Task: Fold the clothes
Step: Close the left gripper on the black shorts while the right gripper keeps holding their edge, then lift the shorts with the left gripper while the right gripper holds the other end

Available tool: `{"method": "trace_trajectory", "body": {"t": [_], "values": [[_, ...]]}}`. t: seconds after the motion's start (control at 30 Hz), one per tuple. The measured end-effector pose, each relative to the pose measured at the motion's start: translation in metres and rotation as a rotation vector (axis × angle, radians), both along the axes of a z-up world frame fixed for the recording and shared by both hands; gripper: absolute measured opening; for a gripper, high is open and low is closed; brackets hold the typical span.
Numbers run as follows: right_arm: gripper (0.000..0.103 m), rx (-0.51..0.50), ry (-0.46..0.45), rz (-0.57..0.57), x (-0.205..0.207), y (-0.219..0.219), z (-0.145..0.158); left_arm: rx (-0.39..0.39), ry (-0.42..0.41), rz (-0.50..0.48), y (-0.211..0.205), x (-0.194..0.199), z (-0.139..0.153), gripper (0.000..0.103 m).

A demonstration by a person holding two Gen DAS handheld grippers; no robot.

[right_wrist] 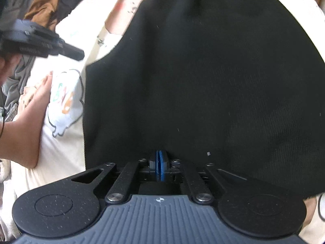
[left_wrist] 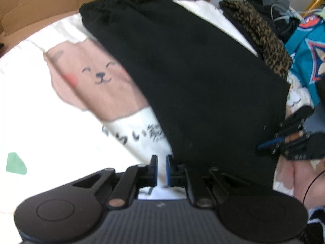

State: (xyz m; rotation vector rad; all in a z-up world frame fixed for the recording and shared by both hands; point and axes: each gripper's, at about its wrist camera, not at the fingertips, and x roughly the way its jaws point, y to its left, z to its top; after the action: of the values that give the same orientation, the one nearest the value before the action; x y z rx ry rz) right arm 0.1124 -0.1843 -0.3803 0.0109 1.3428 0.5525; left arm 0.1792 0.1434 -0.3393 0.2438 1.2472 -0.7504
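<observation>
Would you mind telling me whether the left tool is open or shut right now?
Open. In the left wrist view the left tool shows a clear gap between its blue pads, with the white printed sheet visible through it, beside the black garment.

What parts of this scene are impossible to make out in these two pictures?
- Black garment: type unclear, edges cut off in right wrist view.
- Printed writing on cream bedding: blurred, partly under garment.
- Right gripper: its hold on the garment hidden by fabric.
- Teal jersey: cropped by frame.
</observation>
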Motion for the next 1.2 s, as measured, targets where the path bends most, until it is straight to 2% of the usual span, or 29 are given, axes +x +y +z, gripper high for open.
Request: {"method": "trace_trajectory", "body": {"t": [0.13,0.27,0.33,0.37,0.43,0.53,0.63,0.8,1.0,1.2], "values": [[0.007,-0.004,0.01,0.005,-0.004,-0.004,-0.001,-0.035,-0.009,-0.037,-0.051,-0.004,-0.007,0.008],[0.009,0.005,0.015,-0.012,-0.004,-0.013,0.002,-0.053,0.022,-0.086,-0.067,0.0,-0.015,0.008],[0.019,0.027,0.0,-0.03,-0.004,-0.021,0.006,-0.045,0.033,-0.116,-0.074,-0.002,-0.021,0.008],[0.028,0.035,-0.011,-0.042,-0.005,-0.025,0.008,-0.033,0.037,-0.127,-0.075,-0.003,-0.026,0.008],[0.034,0.042,-0.033,-0.079,-0.007,-0.036,0.01,-0.002,0.045,-0.133,-0.074,-0.004,-0.035,0.008],[0.034,0.037,-0.062,-0.147,-0.009,-0.055,0.013,0.055,0.071,-0.132,-0.07,-0.012,-0.04,0.01],[0.034,0.009,-0.086,-0.216,-0.01,-0.073,0.014,0.078,0.058,-0.153,-0.072,-0.019,-0.041,0.01],[0.034,-0.021,-0.128,-0.328,-0.011,-0.108,0.016,0.076,0.069,-0.172,-0.074,-0.02,-0.033,0.01],[0.034,-0.047,-0.198,-0.475,-0.012,-0.148,0.016,0.059,0.085,-0.138,-0.081,-0.014,-0.028,0.013],[0.033,-0.049,-0.232,-0.613,-0.018,-0.186,0.008,0.095,0.104,-0.172,-0.102,-0.015,-0.021,0.013]]}}
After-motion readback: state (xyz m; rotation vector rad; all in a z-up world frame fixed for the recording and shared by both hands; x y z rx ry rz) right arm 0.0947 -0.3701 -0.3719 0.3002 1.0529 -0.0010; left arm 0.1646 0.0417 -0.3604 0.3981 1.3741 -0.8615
